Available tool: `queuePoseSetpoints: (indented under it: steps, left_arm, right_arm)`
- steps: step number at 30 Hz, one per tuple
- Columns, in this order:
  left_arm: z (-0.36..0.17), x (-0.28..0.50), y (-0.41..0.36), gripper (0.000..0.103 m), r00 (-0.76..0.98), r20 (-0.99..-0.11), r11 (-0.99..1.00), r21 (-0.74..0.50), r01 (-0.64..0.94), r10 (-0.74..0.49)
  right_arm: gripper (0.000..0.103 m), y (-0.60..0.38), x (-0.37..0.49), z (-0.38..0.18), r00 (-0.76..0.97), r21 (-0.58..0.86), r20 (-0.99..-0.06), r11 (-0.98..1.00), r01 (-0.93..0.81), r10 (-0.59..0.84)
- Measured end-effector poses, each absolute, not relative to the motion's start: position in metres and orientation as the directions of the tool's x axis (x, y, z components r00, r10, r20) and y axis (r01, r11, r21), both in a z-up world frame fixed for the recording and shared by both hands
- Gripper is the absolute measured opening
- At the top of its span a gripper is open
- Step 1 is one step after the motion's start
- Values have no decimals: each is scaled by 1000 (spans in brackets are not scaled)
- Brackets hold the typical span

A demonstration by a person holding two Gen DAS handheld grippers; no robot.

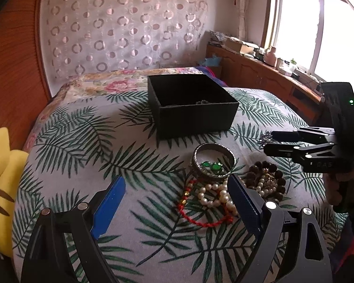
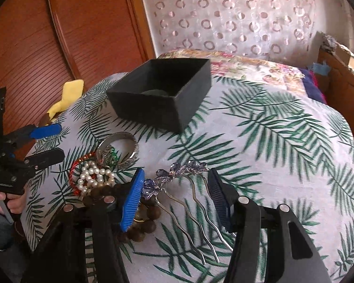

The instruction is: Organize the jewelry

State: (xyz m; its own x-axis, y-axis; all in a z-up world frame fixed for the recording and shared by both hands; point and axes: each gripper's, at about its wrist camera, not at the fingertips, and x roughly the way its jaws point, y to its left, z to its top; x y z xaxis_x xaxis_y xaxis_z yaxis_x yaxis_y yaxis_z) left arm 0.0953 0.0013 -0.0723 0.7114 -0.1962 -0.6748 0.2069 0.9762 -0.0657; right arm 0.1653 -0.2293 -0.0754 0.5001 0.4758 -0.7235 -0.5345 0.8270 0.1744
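An open black box (image 1: 195, 118) (image 2: 148, 108) stands on the leaf-print bedspread (image 1: 82, 141). In front of it lies a heap: a silver bangle (image 1: 212, 145) (image 2: 135, 151), a green-stone piece (image 1: 211, 165), a pearl bracelet (image 1: 214, 195) (image 2: 94, 174), a red cord bracelet (image 1: 200, 221) and brown wooden beads (image 1: 266, 167) (image 2: 144, 226). My left gripper (image 1: 177, 198) (image 2: 54, 142) hovers open just left of the heap, holding nothing. A purple-flowered hair comb (image 2: 179, 172) lies on the spread, and my right gripper (image 2: 175, 188) (image 1: 270, 141) straddles it, with the pads against both ends of its ornament.
A yellow plush toy (image 1: 0, 184) (image 2: 68, 92) lies at the bed's left edge, against wooden panelling (image 1: 11, 70). A floral quilt (image 1: 106, 82) lies behind the box. A cluttered wooden ledge (image 1: 259, 59) runs under the window on the right. A hand (image 2: 11, 202) grips the left tool's handle.
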Motion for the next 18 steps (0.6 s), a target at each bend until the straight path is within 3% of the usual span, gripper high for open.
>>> queuePoseSetpoints:
  steps: [11,15,18]
  left_arm:
    - [-77,131,-49,84,646,-725,944,-16,329,-237]
    - [-83,145,-63,73,621,-755,940,19,340,-209]
    - [-87,153,-68,72,608,-768,941,20,337,-201]
  right_arm:
    - [58,-248,162,-70,542,137,-711,844,-518,448]
    - [58,-250,166,-70,538,142,-711,842,-520,452]
    - [58,-250,168,-72,534,146,-710,838,-525,459]
